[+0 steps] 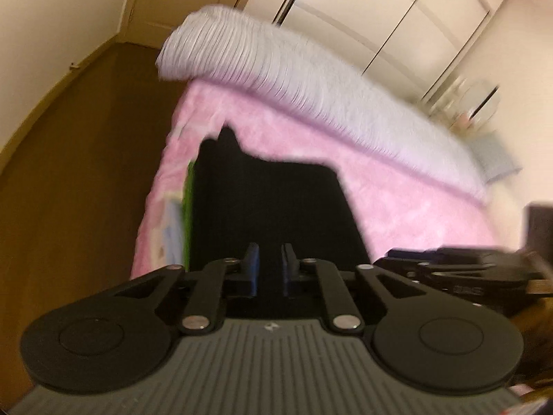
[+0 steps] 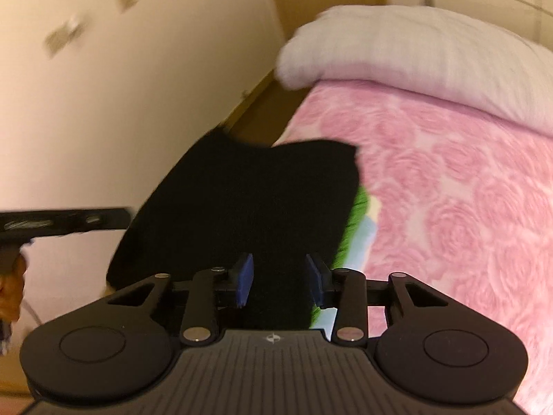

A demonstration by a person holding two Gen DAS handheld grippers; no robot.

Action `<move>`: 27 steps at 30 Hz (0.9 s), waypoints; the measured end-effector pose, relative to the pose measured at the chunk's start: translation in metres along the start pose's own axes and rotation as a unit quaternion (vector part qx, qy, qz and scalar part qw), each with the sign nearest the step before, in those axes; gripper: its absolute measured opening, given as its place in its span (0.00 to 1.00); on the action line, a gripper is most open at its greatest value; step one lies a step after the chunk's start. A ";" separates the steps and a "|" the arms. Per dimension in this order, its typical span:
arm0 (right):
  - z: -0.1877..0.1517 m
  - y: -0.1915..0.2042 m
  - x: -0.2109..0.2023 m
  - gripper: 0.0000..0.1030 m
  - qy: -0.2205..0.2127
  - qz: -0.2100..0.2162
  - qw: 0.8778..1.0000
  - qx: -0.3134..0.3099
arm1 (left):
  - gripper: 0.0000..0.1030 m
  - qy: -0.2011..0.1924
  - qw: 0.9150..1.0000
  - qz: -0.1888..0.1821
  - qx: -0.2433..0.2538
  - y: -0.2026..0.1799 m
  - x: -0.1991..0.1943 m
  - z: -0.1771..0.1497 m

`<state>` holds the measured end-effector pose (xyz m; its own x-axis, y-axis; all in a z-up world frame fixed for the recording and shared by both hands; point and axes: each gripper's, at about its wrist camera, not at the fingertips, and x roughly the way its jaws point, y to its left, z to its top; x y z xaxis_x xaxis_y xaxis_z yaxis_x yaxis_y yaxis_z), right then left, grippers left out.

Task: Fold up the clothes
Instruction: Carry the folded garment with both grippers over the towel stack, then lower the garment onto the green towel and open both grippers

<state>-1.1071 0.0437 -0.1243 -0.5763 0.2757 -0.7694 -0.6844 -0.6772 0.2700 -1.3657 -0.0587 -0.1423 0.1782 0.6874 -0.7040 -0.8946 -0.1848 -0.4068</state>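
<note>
Both wrist feeds are motion-blurred, so fine detail is soft.

Surface: I'm working over a bed with a pink rose-patterned blanket (image 2: 459, 186). A white ribbed duvet (image 1: 311, 79) is bunched along its far edge. Beyond the bed's end there's brown floor (image 1: 86, 145) and cream walls. White wardrobe doors (image 1: 397, 10) stand behind the bed in the left wrist view. In the right wrist view I can see two small wall plates (image 2: 65, 34), too blurred to identify.

Task item: a black garment (image 2: 249, 204) lies on the blanket, directly ahead of both tools. Green and pale blue fabric (image 2: 356, 228) sticks out from under its edge.

Left gripper (image 1: 270, 269): blue pads a narrow gap apart, black cloth in front of them. I cannot tell if they pinch it.

Right gripper (image 2: 281, 282): jaws clearly apart, garment running between them, not clamped.

Each tool shows at the edge of the other's view, close alongside.

Writing: none readable. There's only a small emblem on each grey gripper body and a blurred marking on the tool at the left edge of the right wrist view.
</note>
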 end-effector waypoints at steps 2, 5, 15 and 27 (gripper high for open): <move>-0.008 0.005 0.011 0.37 0.012 -0.007 1.000 -0.016 | 0.07 0.010 1.000 0.019 -0.008 0.007 0.015 -0.013; -0.017 0.008 0.022 0.38 0.019 -0.010 0.999 -0.024 | 0.10 0.004 0.999 0.013 -0.041 0.023 0.022 -0.027; -0.025 0.008 0.040 0.43 0.028 -0.007 1.000 -0.012 | 0.09 -0.003 0.998 0.037 -0.055 0.027 0.010 -0.027; -0.030 0.026 -0.001 0.41 0.032 -0.037 0.999 -0.011 | 0.09 0.032 0.996 0.086 -0.017 -0.011 -0.005 -0.032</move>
<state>-1.1106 0.0049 -0.1337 -0.4935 0.2820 -0.8227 -0.7145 -0.6709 0.1986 -1.3439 -0.0825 -0.1527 0.0496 0.5980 -0.7999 -0.8998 -0.3209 -0.2957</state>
